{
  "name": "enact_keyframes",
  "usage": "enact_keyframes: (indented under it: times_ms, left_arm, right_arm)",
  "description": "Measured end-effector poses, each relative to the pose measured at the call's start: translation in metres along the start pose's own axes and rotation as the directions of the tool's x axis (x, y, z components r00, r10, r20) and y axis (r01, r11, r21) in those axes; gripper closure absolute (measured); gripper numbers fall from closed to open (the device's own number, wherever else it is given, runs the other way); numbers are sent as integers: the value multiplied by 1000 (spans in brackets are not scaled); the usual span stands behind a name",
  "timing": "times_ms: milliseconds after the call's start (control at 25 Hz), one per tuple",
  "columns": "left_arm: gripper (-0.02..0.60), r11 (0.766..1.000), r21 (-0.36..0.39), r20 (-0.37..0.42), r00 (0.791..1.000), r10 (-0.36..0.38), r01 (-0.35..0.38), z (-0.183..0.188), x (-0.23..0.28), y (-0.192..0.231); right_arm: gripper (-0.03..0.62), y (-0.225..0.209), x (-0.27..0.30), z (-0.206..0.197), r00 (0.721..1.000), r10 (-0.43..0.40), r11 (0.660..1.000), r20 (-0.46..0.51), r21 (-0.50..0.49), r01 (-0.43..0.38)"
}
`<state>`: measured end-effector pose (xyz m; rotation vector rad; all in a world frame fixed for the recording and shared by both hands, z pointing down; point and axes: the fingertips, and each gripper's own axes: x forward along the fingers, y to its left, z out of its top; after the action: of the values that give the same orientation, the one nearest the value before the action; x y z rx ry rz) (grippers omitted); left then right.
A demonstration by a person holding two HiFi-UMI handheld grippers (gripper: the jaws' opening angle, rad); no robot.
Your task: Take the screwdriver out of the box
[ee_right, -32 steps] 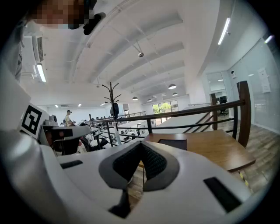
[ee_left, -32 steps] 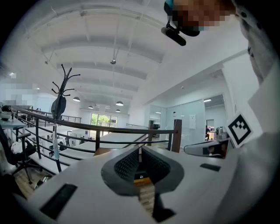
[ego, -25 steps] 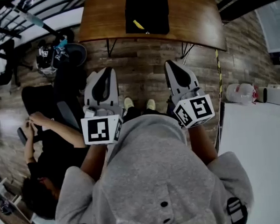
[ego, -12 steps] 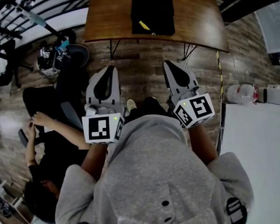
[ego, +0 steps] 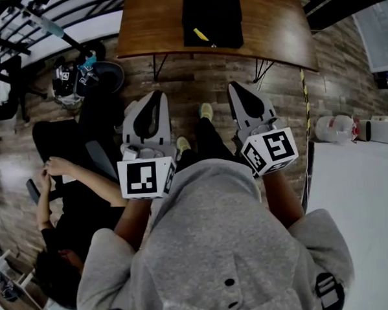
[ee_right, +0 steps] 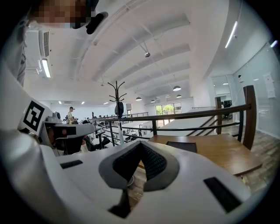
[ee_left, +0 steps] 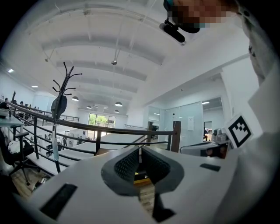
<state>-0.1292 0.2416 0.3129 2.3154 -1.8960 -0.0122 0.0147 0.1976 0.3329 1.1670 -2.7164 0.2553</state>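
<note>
**Approach stage: both claws empty, tool not yet taken**

Left claw (ego: 154, 98) and right claw (ego: 237, 89) are each pressed together on nothing. They are carried level, well short of the desk (ego: 148, 27). The yellow screwdriver (ego: 201, 35) lies in the black box (ego: 222, 10) there. Judged: pre-reach carry.

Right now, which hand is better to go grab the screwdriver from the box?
Probably the right. The right gripper points nearer the black box holding the screwdriver; the left gripper sits further aside. Both grippers' jaws are shut.
</note>
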Motion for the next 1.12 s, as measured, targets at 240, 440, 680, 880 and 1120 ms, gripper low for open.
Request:
enact_keyframes:
  times_ms: [240,440,680,880,1120]
  left_arm:
    - [552,1000,-5,-7,1000,6,-6,-1,4,-2]
    - [552,1000,8,-2,1000,8,-8,2,15,-4]
    - [552,1000,8,-16,1000,2,-2,3,44,-6]
    - [552,999,30,-26,999,-23,24,10,84,-13]
    - [552,1000,15,-41,999,-16,17,10,140,-10]
  right_arm:
    - [579,-9,5,0,1000,-10,1000,1,6,10]
    - [579,-19,9,0,1000,-7,1000,5,8,7]
    - [579,-42,21,2,1000,-20,1000,1,6,20]
    - [579,-80,36,15,999,-36,999,11,20,36]
    - [579,-130,65,22,999,-51,998,3,36,50]
